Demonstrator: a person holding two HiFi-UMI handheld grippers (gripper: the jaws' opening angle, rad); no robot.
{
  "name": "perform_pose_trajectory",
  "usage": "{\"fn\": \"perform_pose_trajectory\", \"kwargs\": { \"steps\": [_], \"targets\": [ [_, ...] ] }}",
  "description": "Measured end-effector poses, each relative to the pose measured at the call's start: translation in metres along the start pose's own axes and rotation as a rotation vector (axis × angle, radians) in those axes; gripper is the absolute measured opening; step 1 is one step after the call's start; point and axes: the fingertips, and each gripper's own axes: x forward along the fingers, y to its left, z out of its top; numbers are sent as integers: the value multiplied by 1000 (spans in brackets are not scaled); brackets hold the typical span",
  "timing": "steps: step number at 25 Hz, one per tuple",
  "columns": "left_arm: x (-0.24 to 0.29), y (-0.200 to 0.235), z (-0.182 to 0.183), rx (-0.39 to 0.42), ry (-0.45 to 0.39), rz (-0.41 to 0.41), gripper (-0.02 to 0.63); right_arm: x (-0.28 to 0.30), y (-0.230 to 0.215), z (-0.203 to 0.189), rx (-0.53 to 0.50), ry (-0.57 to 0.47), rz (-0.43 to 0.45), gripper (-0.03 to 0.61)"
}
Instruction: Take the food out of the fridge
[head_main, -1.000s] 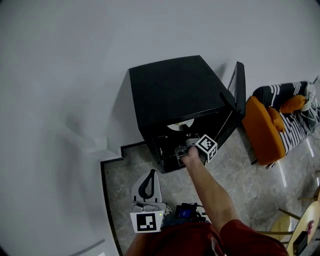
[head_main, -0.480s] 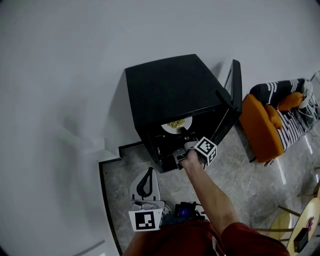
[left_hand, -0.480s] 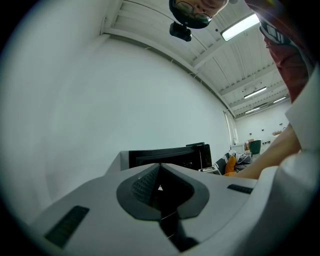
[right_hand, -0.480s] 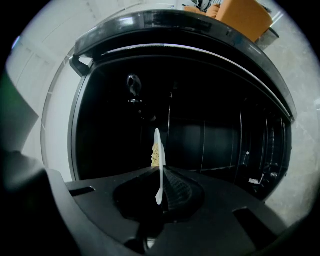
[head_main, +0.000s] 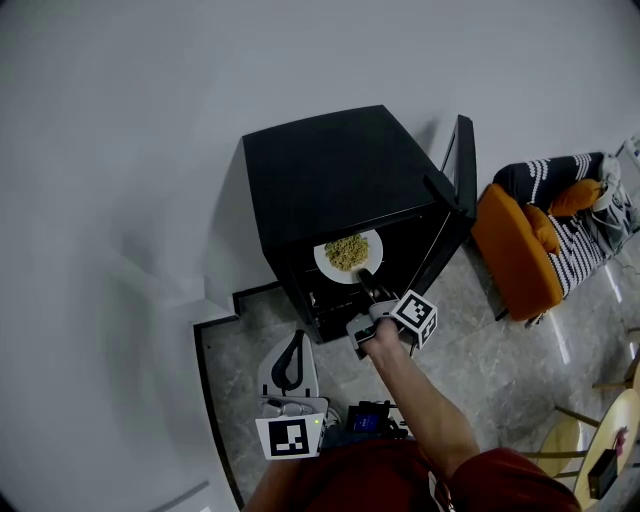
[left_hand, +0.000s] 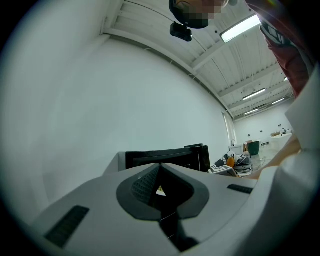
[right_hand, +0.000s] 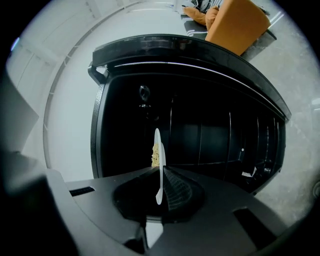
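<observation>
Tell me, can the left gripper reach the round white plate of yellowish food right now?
Probably not from where it is. The left gripper hangs low by the person's body, jaws together, well short of the round white plate, and the right gripper clamps that plate's rim at the open black fridge.

The person wears a red short-sleeved top (head_main: 350, 485), and the left gripper (head_main: 297, 348) and right gripper (head_main: 364, 277) are pale grey shells with black ridged jaw pads, each carrying a white cube (head_main: 415, 313) printed with black square markers.
</observation>
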Motion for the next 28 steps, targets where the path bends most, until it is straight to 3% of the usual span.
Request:
{"fn": "perform_pose_trajectory", "kwargs": {
  "steps": [10,28],
  "targets": [
    [1,-8,-4,-9,6,-13,15,-58,11,-8,6,11,13,31],
    [7,-21,-18,-5,22,-32,14,-174,12,-21,51,4,-88,31]
  ]
}}
